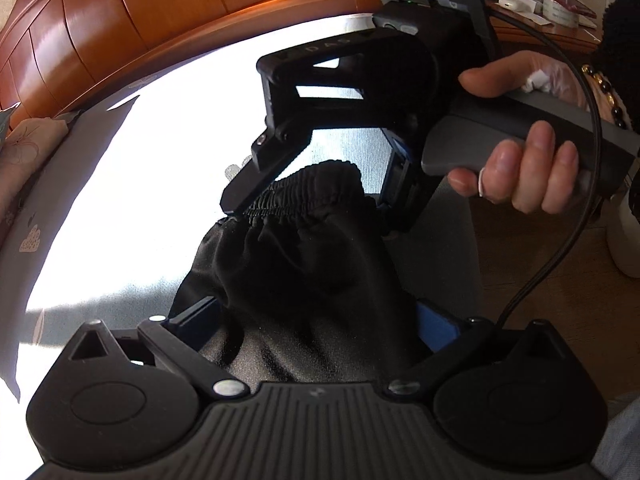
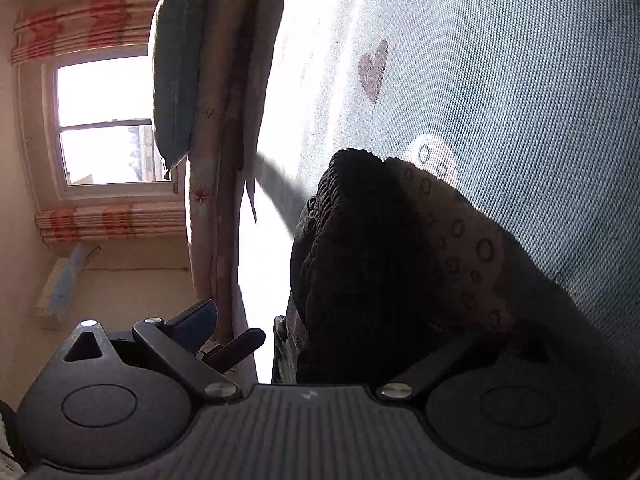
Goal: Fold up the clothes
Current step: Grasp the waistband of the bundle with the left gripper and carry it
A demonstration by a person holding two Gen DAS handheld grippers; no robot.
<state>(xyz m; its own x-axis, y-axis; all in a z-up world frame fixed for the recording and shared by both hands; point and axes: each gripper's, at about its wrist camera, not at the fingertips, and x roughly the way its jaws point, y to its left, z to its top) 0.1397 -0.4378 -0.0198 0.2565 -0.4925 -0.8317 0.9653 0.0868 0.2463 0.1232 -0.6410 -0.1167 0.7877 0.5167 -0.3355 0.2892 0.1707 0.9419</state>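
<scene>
My left tool point(image 1: 316, 320) has its two blue-padded fingers point(image 1: 196, 314) set apart with the black trousers point(image 1: 304, 264) bunched between them; whether they actually pinch the cloth I cannot tell. The trousers hang in a dark heap over the pale grey bedsheet point(image 1: 120, 200), their elastic waistband point(image 1: 304, 192) uppermost. Further right, my right tool point(image 1: 316, 200) grips that waistband, one finger on each side of the gathered elastic, held in my hand point(image 1: 520, 176). In its own camera the same ribbed waistband point(image 2: 340, 208) fills the middle, lying against the heart-printed sheet point(image 2: 500, 80), with a window point(image 2: 104, 120) far left.
</scene>
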